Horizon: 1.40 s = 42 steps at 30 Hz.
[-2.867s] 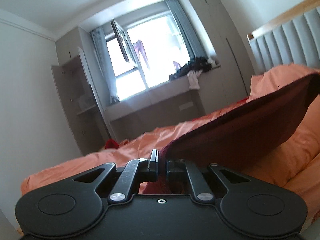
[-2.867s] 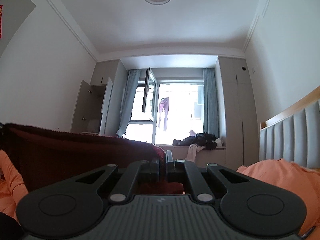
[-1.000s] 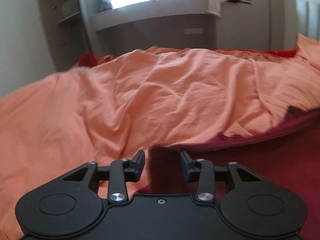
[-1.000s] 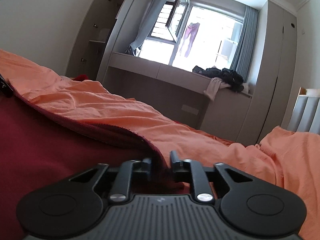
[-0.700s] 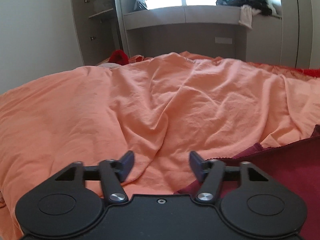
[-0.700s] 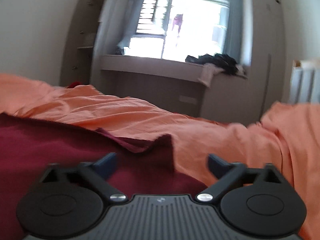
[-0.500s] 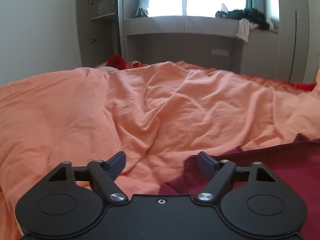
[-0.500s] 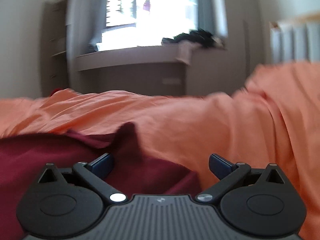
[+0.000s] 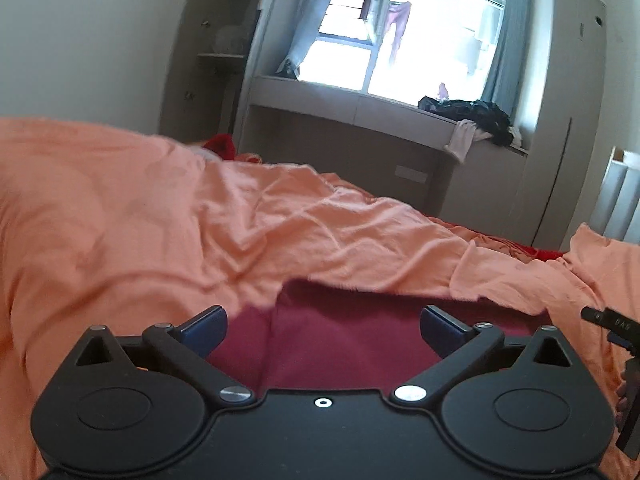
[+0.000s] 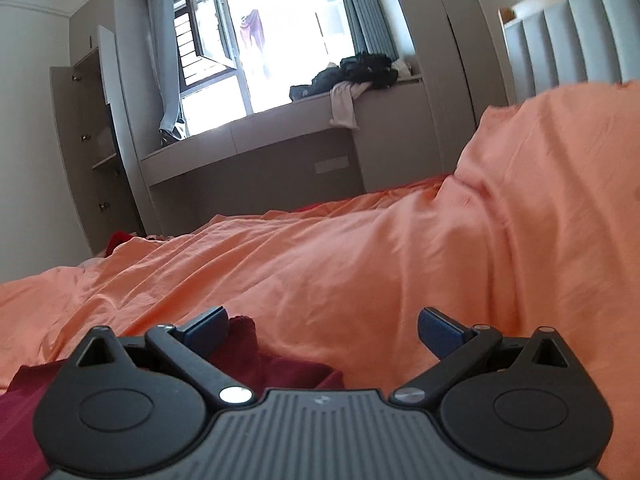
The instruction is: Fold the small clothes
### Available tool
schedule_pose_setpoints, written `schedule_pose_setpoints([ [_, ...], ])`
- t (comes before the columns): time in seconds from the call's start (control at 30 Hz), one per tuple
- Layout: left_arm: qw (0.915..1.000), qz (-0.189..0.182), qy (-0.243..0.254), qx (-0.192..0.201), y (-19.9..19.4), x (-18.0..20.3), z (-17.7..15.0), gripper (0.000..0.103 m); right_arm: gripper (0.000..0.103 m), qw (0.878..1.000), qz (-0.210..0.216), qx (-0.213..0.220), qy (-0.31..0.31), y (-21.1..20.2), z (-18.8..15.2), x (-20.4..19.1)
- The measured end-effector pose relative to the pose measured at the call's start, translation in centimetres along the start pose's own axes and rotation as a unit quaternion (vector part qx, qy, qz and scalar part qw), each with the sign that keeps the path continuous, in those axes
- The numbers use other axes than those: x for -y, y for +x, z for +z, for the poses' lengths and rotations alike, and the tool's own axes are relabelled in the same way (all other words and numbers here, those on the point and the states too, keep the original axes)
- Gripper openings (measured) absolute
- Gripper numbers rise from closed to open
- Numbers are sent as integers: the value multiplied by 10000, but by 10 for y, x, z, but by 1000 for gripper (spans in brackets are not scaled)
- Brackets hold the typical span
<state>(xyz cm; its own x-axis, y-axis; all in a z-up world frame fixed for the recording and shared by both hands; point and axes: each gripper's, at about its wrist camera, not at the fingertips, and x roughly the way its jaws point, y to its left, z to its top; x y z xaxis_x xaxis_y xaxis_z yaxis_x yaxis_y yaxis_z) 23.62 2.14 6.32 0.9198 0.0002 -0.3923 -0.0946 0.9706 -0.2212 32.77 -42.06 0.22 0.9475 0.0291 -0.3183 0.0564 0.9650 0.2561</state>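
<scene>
Both tools stood spread wide, gripping nothing: the left tool (image 9: 323, 322) had just been opening over the dark red garment (image 9: 344, 340), which lay flat on the orange bedcover (image 9: 160, 216); the right tool (image 10: 322, 326) hung at its far corner edge, open bedcover beyond.

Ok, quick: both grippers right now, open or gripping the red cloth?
Left gripper: open, jaws just spread wide, dark red garment lying loose between them.
Right gripper: open, holding nothing.
</scene>
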Motion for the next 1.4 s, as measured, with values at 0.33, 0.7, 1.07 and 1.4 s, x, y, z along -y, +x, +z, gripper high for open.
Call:
schedule_pose_setpoints([
  [0.33,9952,-668,-49,-720,-34,21,-51,102,103,9989,237,291,-294,-84,-6,-27],
  [0.7,9931,-112,-43,-1170,-25,-9,-46,102,103,9937,640,625,-673,-132,-57,-96],
  [1.07,9852,-288,-726,-1528,-3,-36,-53,102,103,9788,620,648,-1843,-122,-93,-148],
  [1.4,9817,-376,-886,-1646,3,-40,-55,102,103,9742,656,611,-2073,-82,-120,-184],
])
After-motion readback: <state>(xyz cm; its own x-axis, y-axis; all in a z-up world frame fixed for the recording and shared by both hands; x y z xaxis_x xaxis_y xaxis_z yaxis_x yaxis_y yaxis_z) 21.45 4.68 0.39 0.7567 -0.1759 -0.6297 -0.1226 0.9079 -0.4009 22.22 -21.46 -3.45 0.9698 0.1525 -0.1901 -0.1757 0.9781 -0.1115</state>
